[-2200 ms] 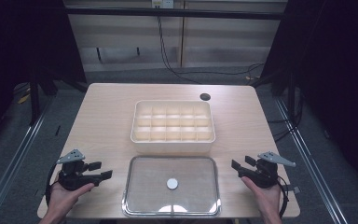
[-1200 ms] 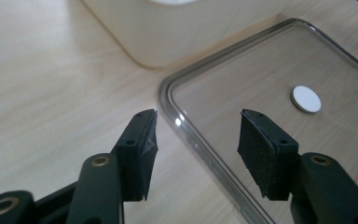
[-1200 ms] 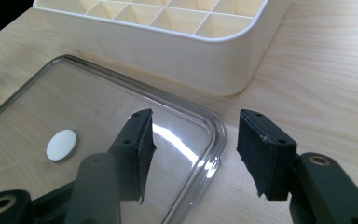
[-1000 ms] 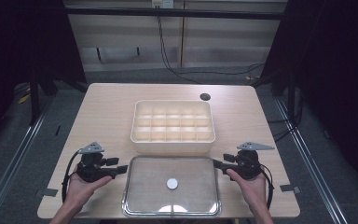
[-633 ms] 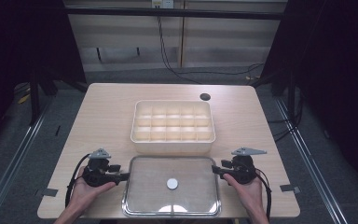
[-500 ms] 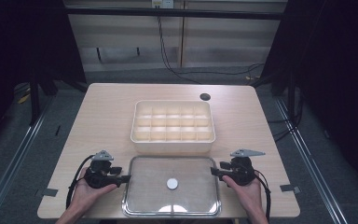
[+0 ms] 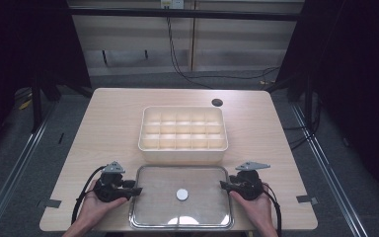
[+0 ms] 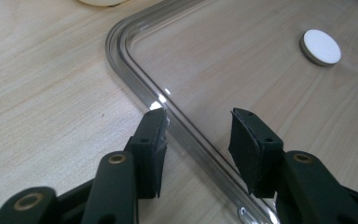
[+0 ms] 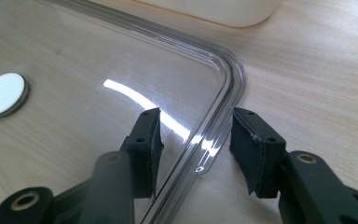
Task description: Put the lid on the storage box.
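Clear plastic lid, one; divided tray, one; two grippers, left, right, fingers apart, closing astride lid rim.

The right gripper has been closing its black jaws, which straddle the rim of the clear rectangular plastic lid without pressing it. A white round disc sits on the lid.

Lid on table, compartment box just behind it, tools flanking lid.
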